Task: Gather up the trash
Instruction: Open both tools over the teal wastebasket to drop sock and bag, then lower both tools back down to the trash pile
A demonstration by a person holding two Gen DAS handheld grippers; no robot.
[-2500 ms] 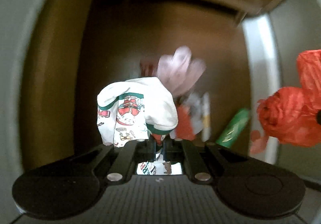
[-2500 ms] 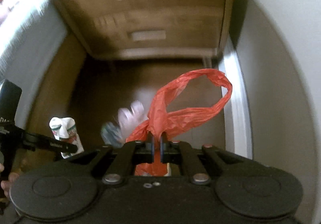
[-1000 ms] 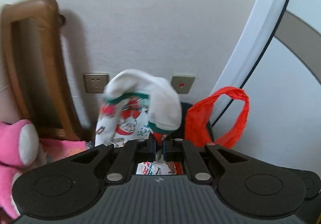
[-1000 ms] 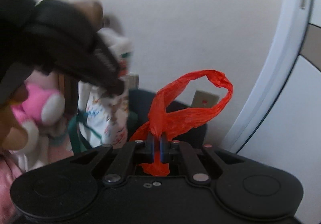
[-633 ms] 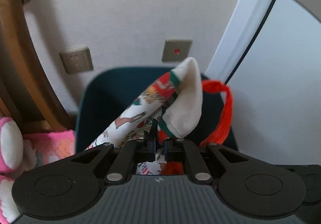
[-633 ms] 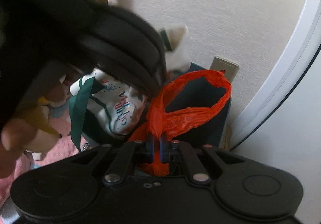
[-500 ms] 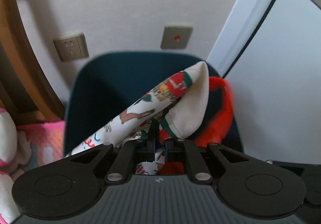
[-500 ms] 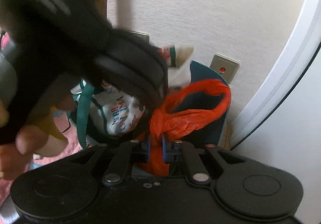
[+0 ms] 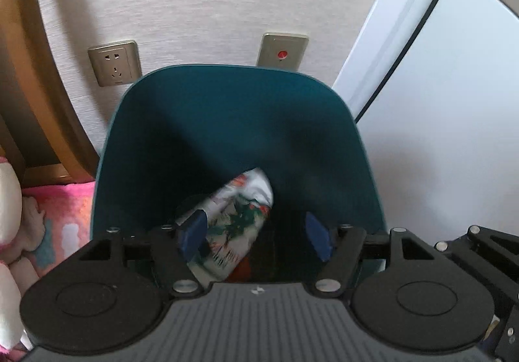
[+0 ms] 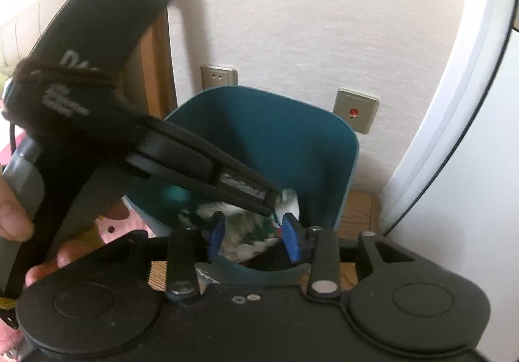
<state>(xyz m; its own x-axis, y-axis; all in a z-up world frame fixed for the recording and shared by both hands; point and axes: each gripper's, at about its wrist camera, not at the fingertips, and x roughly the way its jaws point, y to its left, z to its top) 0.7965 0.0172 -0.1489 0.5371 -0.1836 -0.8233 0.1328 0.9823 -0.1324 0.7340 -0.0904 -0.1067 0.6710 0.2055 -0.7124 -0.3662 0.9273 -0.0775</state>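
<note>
A teal bin [image 9: 227,121] stands against the wall, right under both grippers. The white printed bag [image 9: 236,219] lies loose inside it, with a scrap of red plastic [image 9: 241,268] beside it. My left gripper [image 9: 254,237] hangs over the bin mouth, its jaws opening, and the pads press on nothing. In the right wrist view the bin [image 10: 269,131] holds the printed bag [image 10: 249,232]. My right gripper [image 10: 254,237] is over the near rim, its jaws opening with nothing gripped. The left gripper's body [image 10: 181,154] crosses this view from the left, held by a hand [image 10: 14,219].
A wall socket [image 9: 114,62] and a red-dot plate [image 9: 282,49] sit behind the bin. A wooden frame [image 9: 35,76] and a pink blanket [image 9: 55,216] lie to the left. A white door frame [image 9: 399,21] rises on the right. Wooden floor [image 10: 360,212] shows beside the bin.
Both grippers' jaws have opened. The printed bag and the red bag have left them and dropped into the bin. The left gripper has sunk closer to the bin.
</note>
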